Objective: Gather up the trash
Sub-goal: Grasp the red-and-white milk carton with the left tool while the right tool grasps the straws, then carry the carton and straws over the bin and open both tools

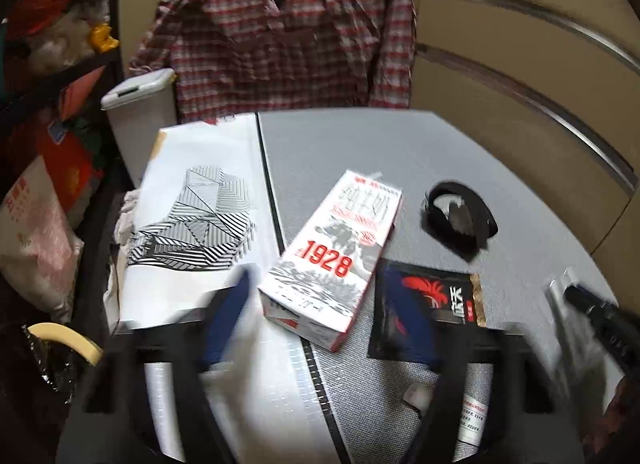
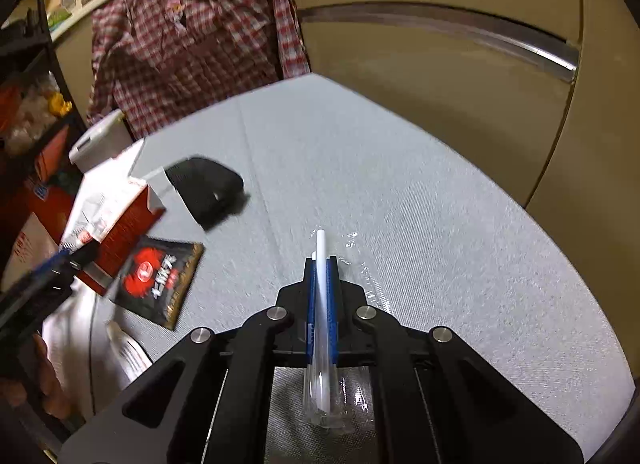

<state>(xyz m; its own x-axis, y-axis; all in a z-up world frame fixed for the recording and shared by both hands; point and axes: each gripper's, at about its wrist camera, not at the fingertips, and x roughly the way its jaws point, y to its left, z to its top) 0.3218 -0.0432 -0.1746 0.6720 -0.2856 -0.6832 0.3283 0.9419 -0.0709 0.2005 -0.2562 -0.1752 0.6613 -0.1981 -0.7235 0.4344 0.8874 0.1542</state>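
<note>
A white and red milk carton (image 1: 334, 260) marked 1928 lies on the grey table (image 1: 360, 144). A black snack packet (image 1: 436, 304) with a red crest lies just right of it. My left gripper (image 1: 324, 316) is open, its blue fingers (image 1: 228, 312) straddling the carton's near end. The carton (image 2: 112, 216) and packet (image 2: 160, 280) also show at the left of the right wrist view. My right gripper (image 2: 321, 264) is shut on a white straw in a clear wrapper (image 2: 320, 304), low over the table (image 2: 400, 184).
A black curved object (image 1: 460, 216) lies on the table beyond the packet. A white box with a striped pattern (image 1: 196, 208) lies at the left. A white lidded bin (image 1: 136, 112) and a bin with a black liner (image 1: 48, 364) stand left of the table. A plaid shirt (image 1: 288, 24) hangs behind.
</note>
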